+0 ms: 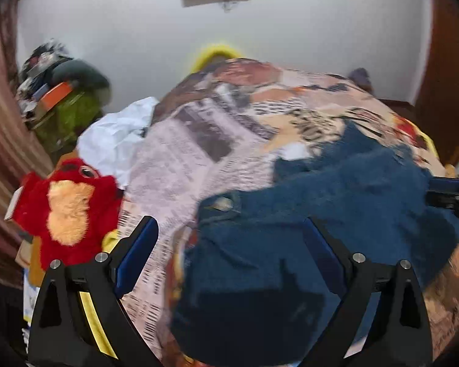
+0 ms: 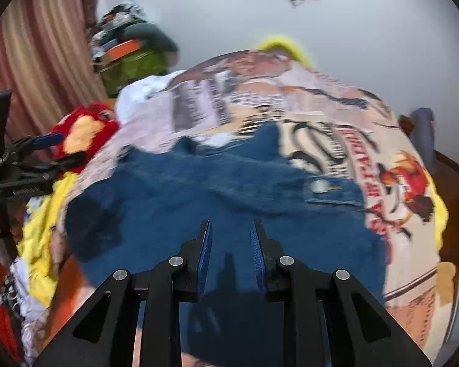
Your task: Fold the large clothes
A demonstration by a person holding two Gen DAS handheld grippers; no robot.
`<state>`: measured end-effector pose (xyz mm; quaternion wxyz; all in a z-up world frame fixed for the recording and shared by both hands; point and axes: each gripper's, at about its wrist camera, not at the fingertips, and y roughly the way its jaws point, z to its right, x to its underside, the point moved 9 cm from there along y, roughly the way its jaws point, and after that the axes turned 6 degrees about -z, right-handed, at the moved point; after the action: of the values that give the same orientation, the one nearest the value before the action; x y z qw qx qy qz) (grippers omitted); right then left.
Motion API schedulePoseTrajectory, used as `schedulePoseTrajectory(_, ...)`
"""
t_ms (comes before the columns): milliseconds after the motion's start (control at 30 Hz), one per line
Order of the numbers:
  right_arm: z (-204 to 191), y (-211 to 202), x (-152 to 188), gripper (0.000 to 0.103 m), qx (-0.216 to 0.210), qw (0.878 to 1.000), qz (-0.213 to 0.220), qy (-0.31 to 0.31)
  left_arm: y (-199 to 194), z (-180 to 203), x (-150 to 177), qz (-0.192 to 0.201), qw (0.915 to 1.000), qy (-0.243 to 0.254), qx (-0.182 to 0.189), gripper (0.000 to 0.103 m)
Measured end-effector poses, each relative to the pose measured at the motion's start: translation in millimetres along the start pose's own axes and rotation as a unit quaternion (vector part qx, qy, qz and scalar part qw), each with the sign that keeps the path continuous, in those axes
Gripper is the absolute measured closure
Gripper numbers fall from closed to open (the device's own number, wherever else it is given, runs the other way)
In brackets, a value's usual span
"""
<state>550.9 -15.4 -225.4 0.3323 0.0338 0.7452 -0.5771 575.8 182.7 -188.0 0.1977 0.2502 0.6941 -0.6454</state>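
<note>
Blue denim jeans [image 1: 336, 208] [image 2: 199, 189] lie crumpled on the printed bedspread [image 1: 199, 140] [image 2: 321, 107], with the waist button [image 1: 223, 203] [image 2: 318, 186] facing up. My left gripper [image 1: 229, 223] hovers over the jeans' left side, jaws wide open and empty; in the right wrist view the left gripper [image 2: 72, 147] shows at the left edge. My right gripper [image 2: 231, 223] hangs above the middle of the jeans with a narrow gap between its blue pads and no cloth in it. It also juts in at the right edge [image 1: 428, 189] of the left wrist view. Both views are blurred.
A red and orange plush toy [image 1: 67, 208] [image 2: 82, 128] sits at the bed's left edge beside a white cloth [image 1: 116, 134]. Yellow fabric [image 2: 42, 229] and other clothes hang off the near left. A cluttered green bag [image 1: 67, 113] stands by the striped curtain [image 2: 36, 55].
</note>
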Motion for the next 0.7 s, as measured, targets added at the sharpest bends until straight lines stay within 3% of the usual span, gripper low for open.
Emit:
schedulePoseTrajectory(167, -38, 25, 21, 0.082, -0.029, 0.999, -0.043, -0.014, 10, 37, 24, -0.019, 0.9989, 0.015, 0.039, 0.006)
schedulePoseTrajectory(300, -37, 70, 47, 0.082, 0.014, 0.994, -0.102, -0.033, 44, 54, 57, -0.068, 0.9966, 0.02, 0.04, 0.006)
schedulePoseTrajectory(400, -34, 76, 55, 0.082, 0.002, 0.995, -0.085, -0.048, 73, 54, 90, -0.116, 0.9927, 0.028, 0.019, 0.006)
schedulePoseTrajectory(500, -34, 73, 61, 0.082, 0.017, 0.991, -0.09, -0.101, 74, 50, 103, -0.101, 0.9941, 0.024, 0.032, 0.002)
schedulePoseTrajectory(700, -30, 61, 79, 0.082, 0.08, 0.98, -0.066, -0.167, 68, 22, 117, -0.095, 0.9954, 0.008, 0.007, 0.001)
